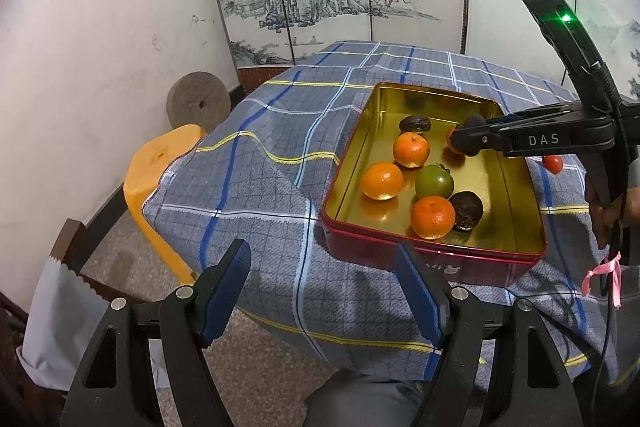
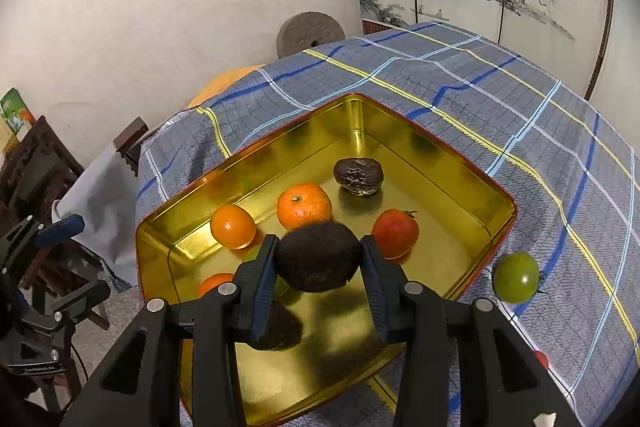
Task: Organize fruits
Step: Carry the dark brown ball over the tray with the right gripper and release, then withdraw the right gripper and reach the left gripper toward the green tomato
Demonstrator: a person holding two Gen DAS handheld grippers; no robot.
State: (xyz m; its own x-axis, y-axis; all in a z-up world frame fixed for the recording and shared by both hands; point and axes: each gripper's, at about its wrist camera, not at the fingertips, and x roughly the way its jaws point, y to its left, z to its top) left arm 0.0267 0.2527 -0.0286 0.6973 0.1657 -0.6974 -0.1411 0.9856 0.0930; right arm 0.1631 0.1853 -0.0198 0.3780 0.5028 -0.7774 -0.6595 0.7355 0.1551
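Blue-padded right gripper [image 2: 318, 259]: clenched on a dark wrinkled fruit [image 2: 317, 255], pads pressing both its sides, carried over the near half of the tin and angled downward.

Tin [image 2: 486, 183]: rectangular, gold inside, red outside, lidless, resting on a blue plaid cloth [image 2: 460, 87] over the table. Bare gold floor lies right of the red tomato. Cloth is clear along the far and right sides; the table's left edge drops to an orange stool [image 1: 160, 163] and a wall.

Contents, right wrist view: second dark wrinkled fruit [image 2: 359, 176] toward the far corner; two tangerines [image 2: 304, 205] [image 2: 233, 226] left of centre; a third orange fruit [image 2: 214, 283] partly hidden by the gripper; red tomato [image 2: 395, 233] just right of the held fruit; another dark fruit [image 2: 280, 331] below the fingers.

Outside the tin: green tomato [image 2: 516, 277] on the cloth just beside the right wall.

Left gripper [image 1: 322, 295]: released, jaws wide with nothing between them, held off the table's near edge, pointing downward toward the tin.
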